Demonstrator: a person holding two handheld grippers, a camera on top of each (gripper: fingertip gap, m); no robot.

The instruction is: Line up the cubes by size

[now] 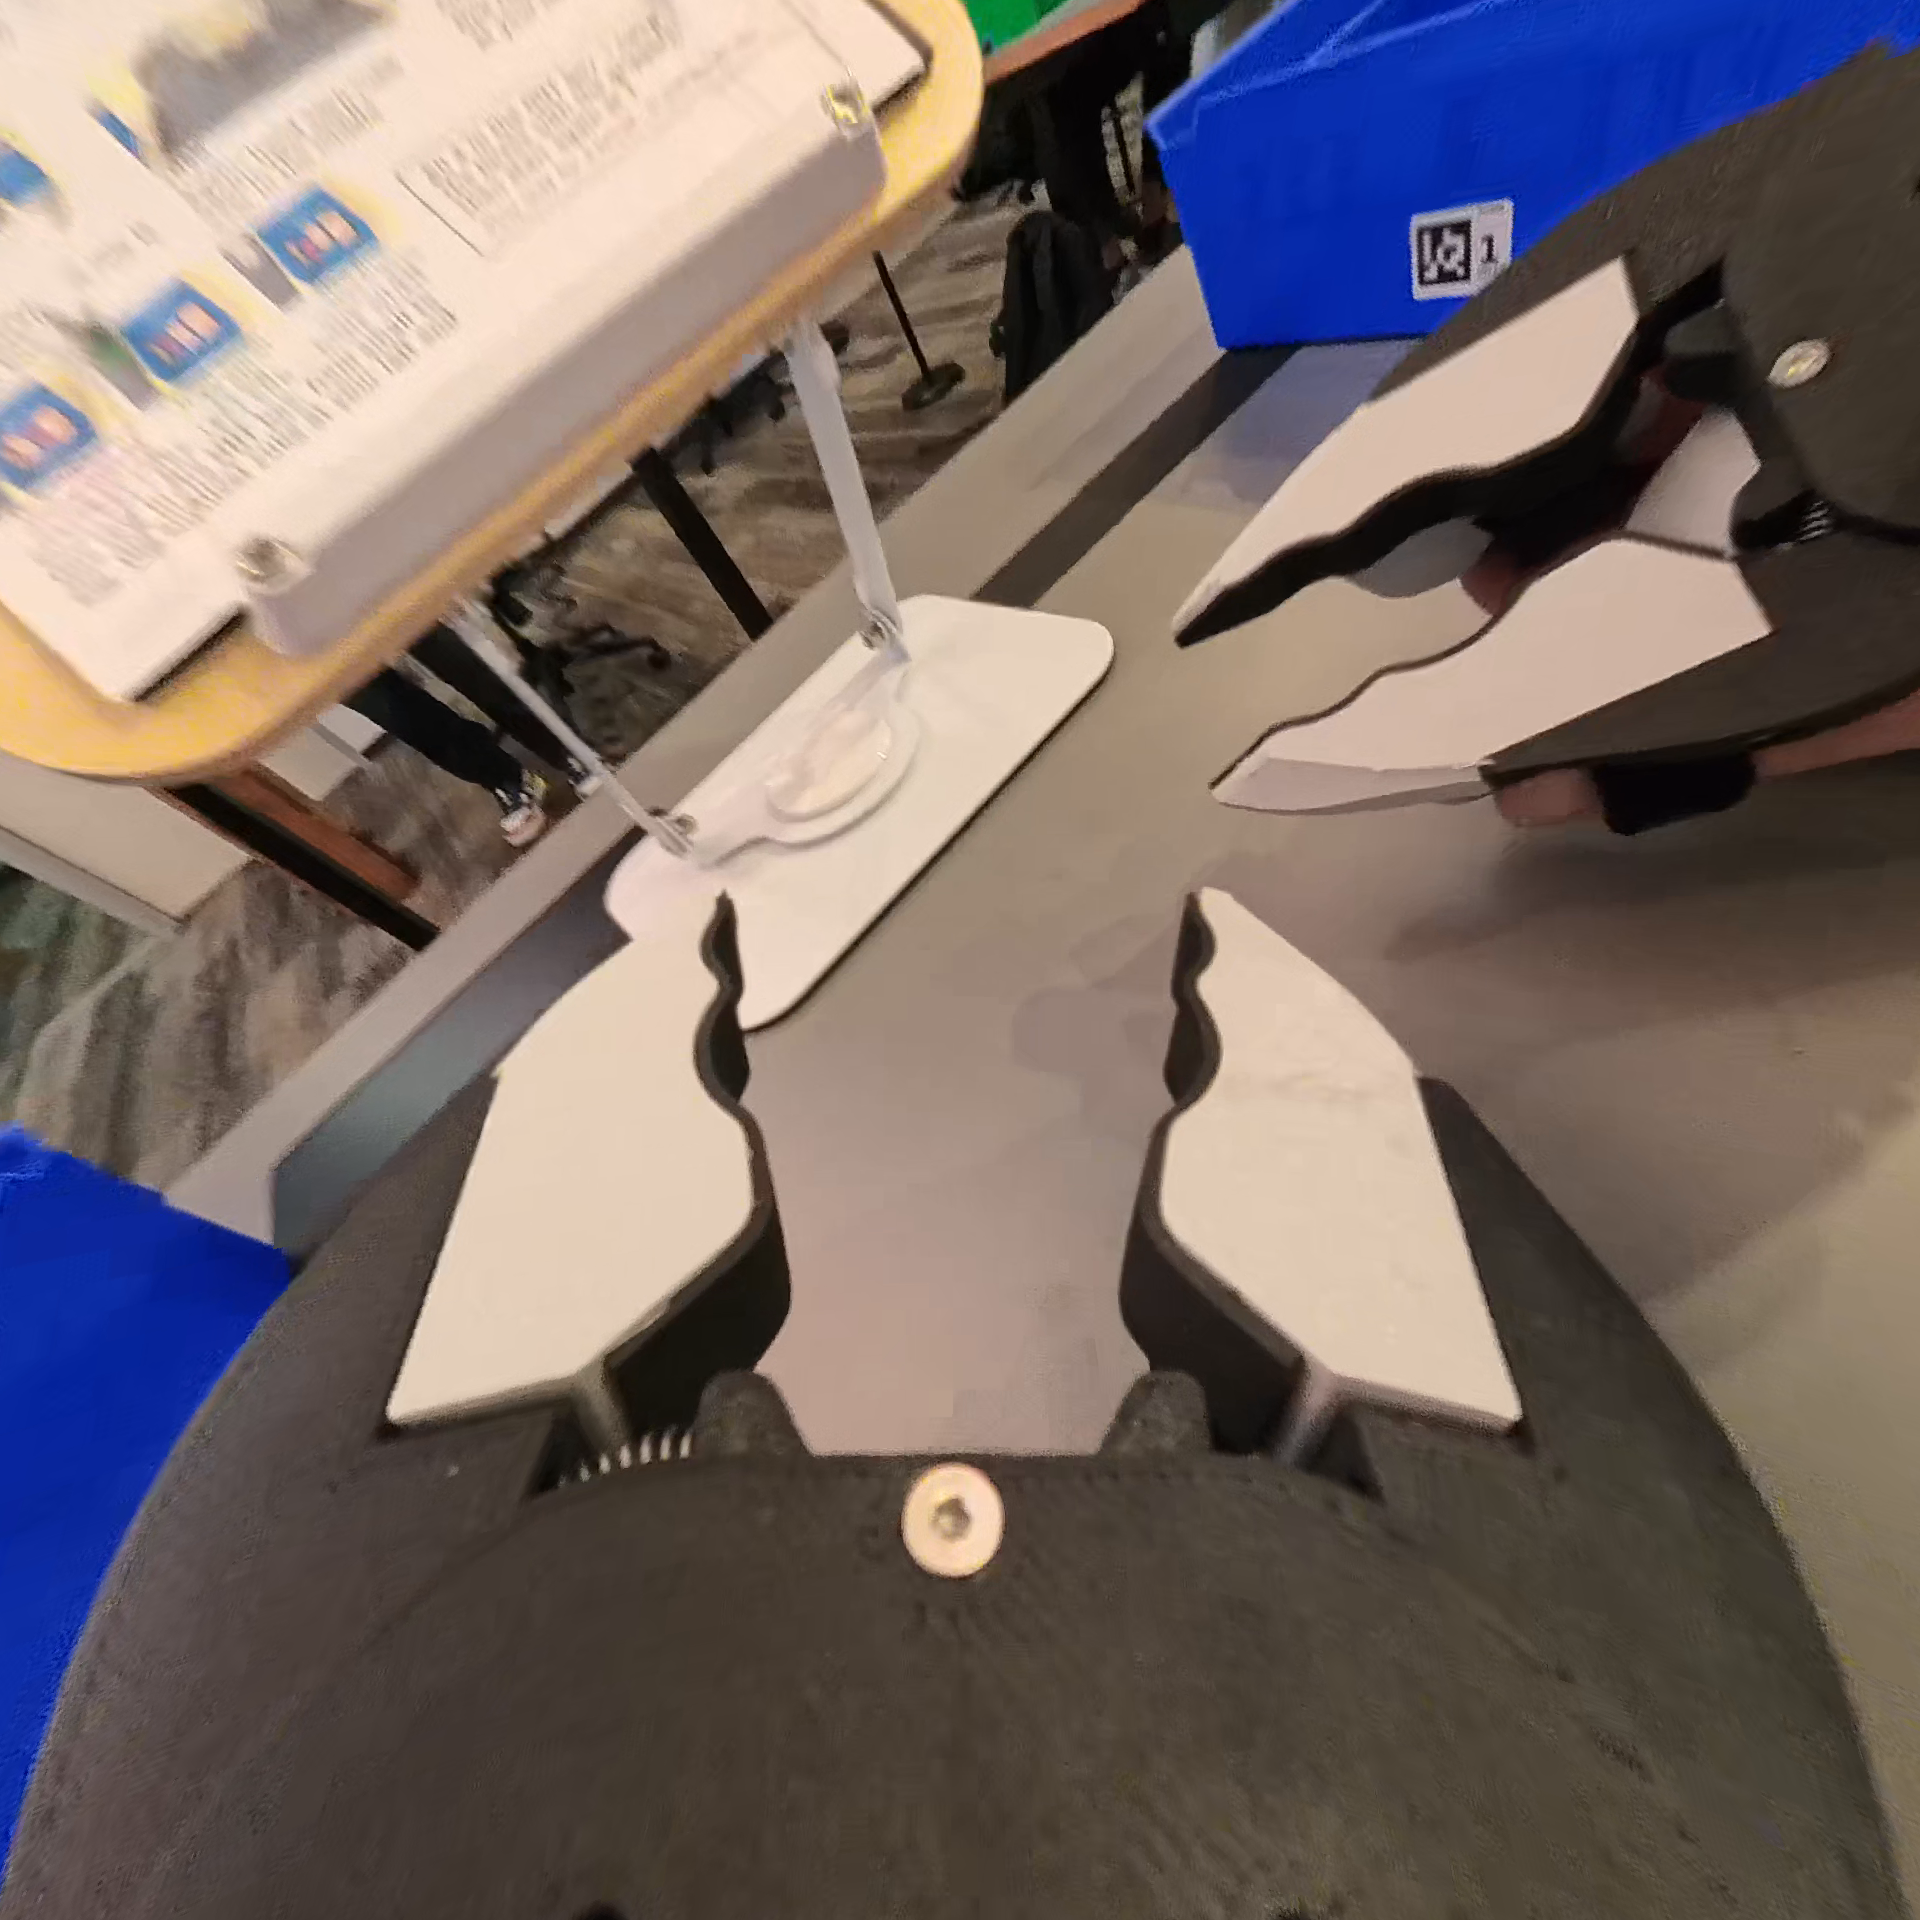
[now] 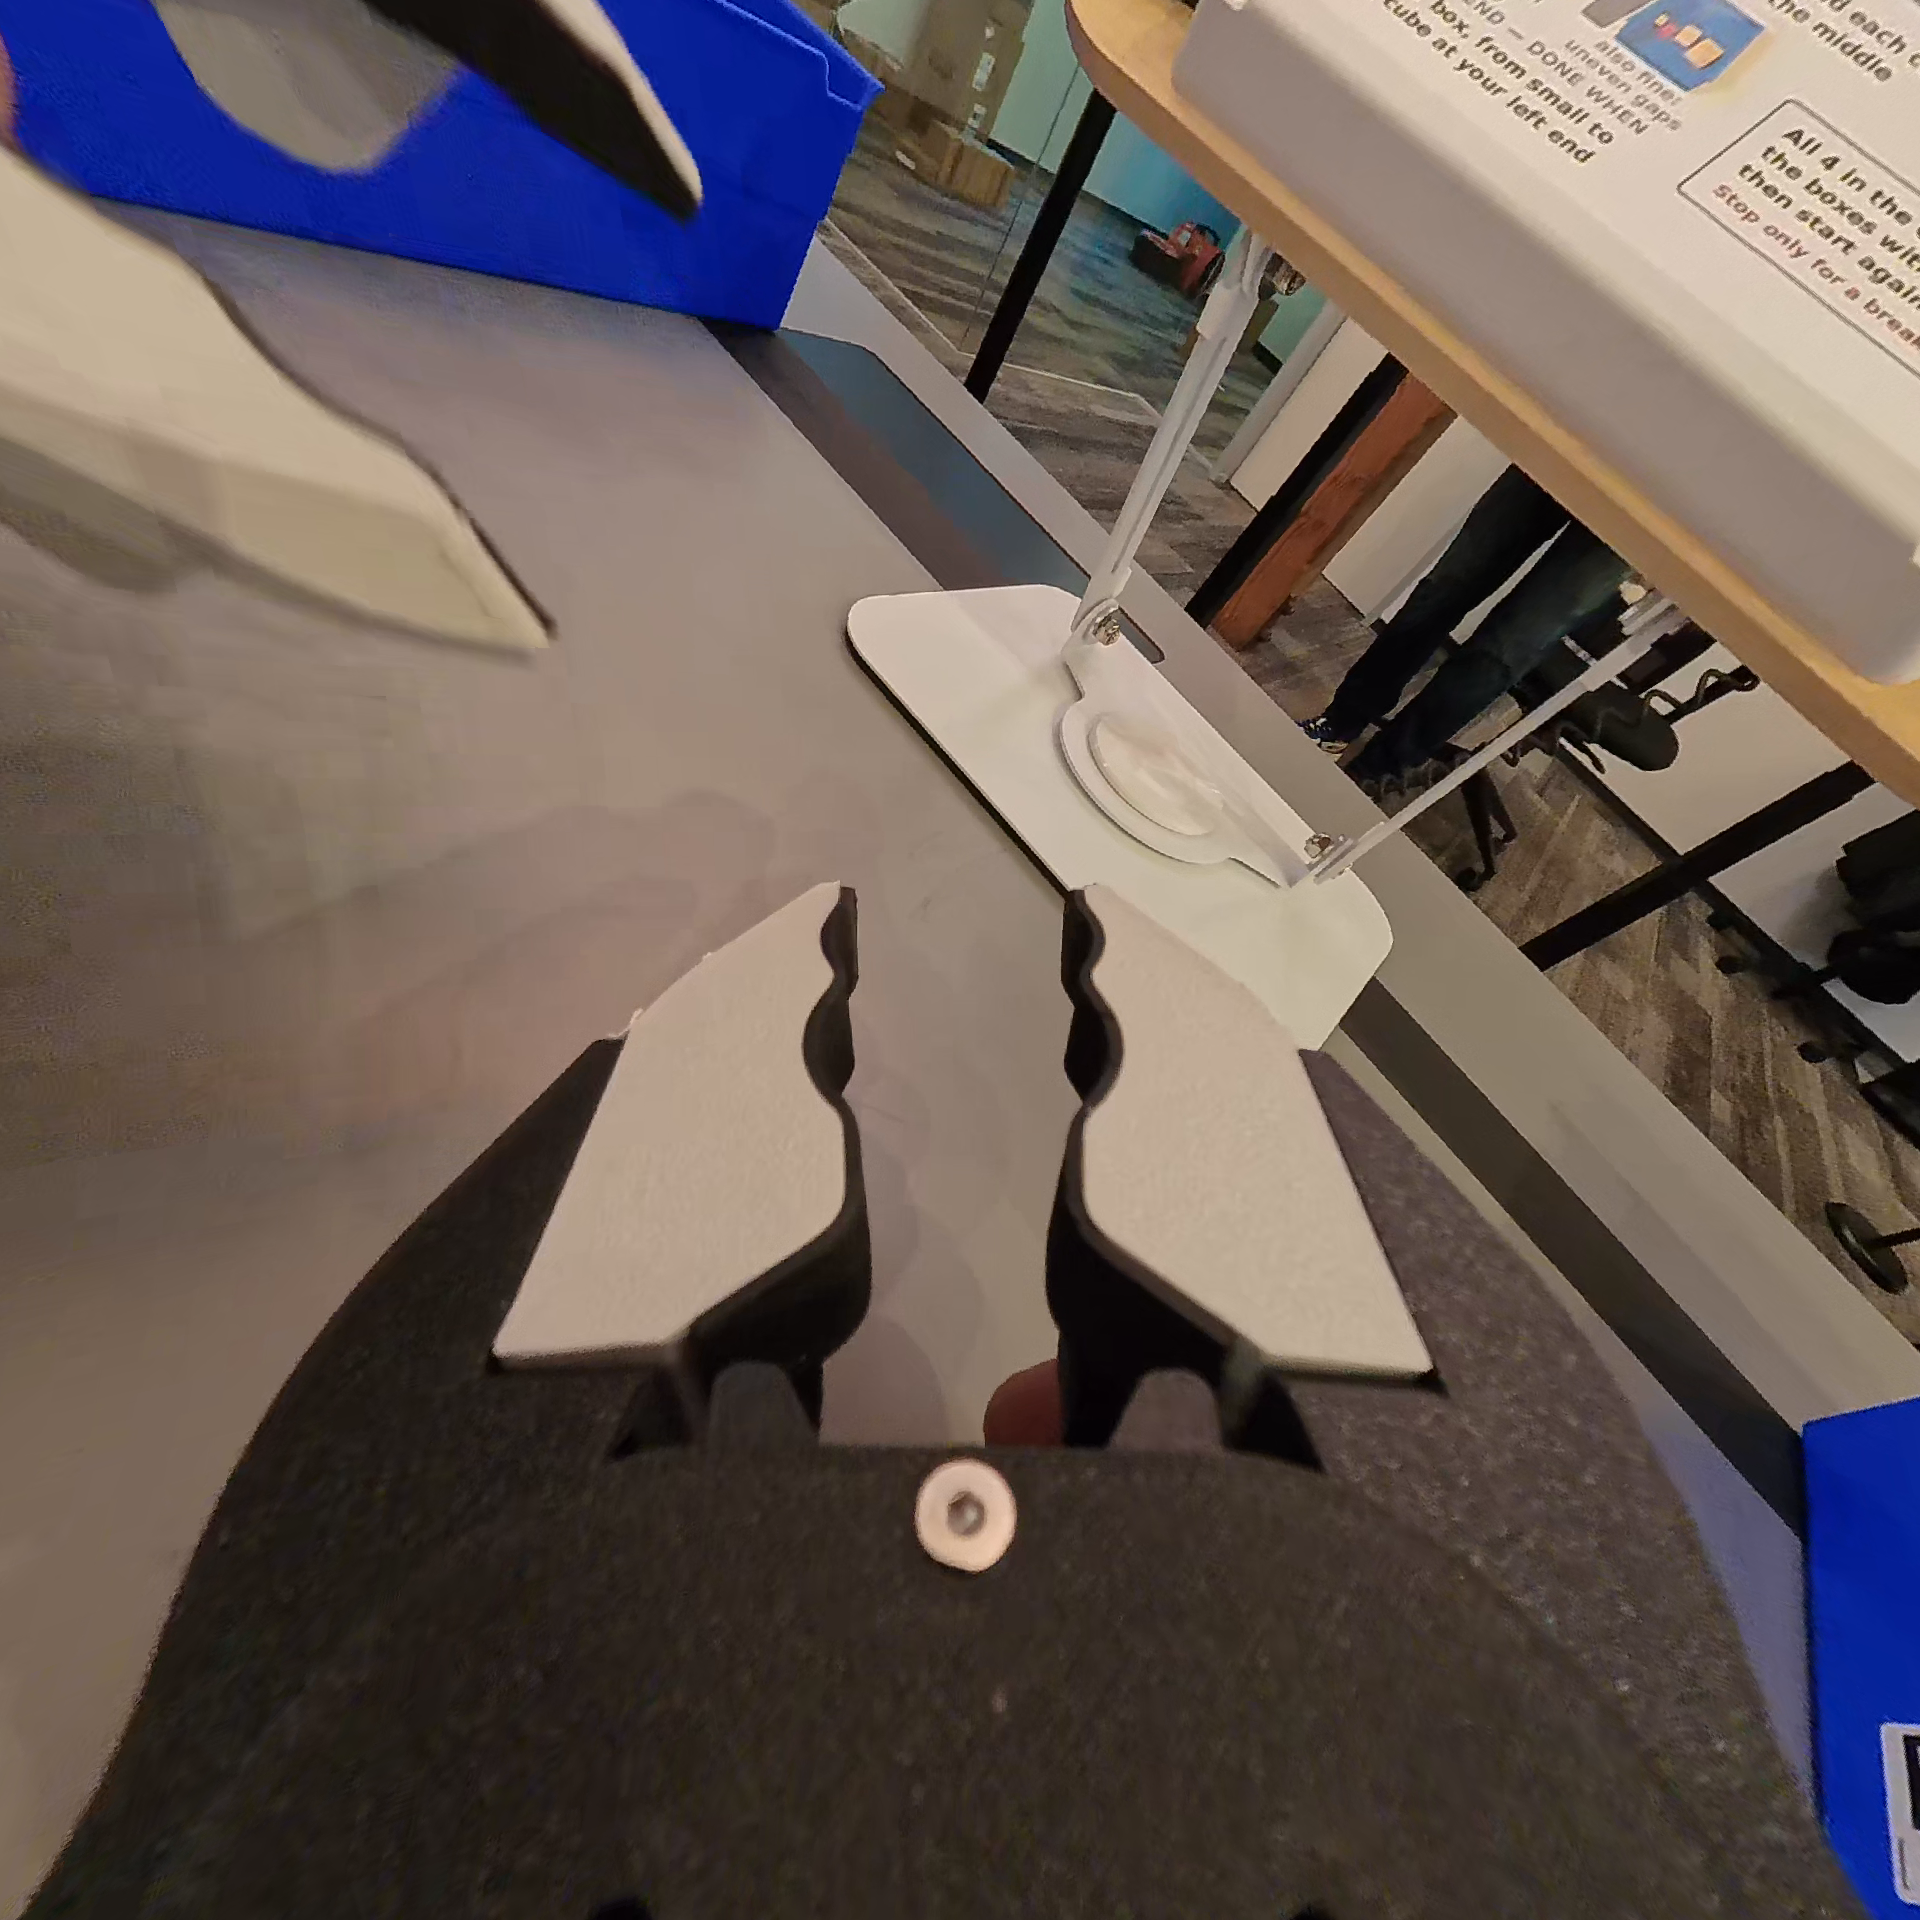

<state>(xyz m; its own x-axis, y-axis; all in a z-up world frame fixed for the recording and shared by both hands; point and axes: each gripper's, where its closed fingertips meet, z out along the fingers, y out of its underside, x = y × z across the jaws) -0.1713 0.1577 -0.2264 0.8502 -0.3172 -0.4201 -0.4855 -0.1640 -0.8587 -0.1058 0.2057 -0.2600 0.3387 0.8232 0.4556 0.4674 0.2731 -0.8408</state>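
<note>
Worktop lies bare and grey before your claws; no cube shows in either view. Your left claw gapes wide, holding nothing. Your right claw stands partly open, also bare. Beyond both, the white stand base sits near the worktop's far edge, flanked by blue bins.

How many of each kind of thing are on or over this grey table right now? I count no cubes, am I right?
Tongs: 2, left and right, both open with nothing between them
Blue bins: 2
White stand base: 1
Instruction board: 1
Cubes: 0 in view
Total: 6
</note>
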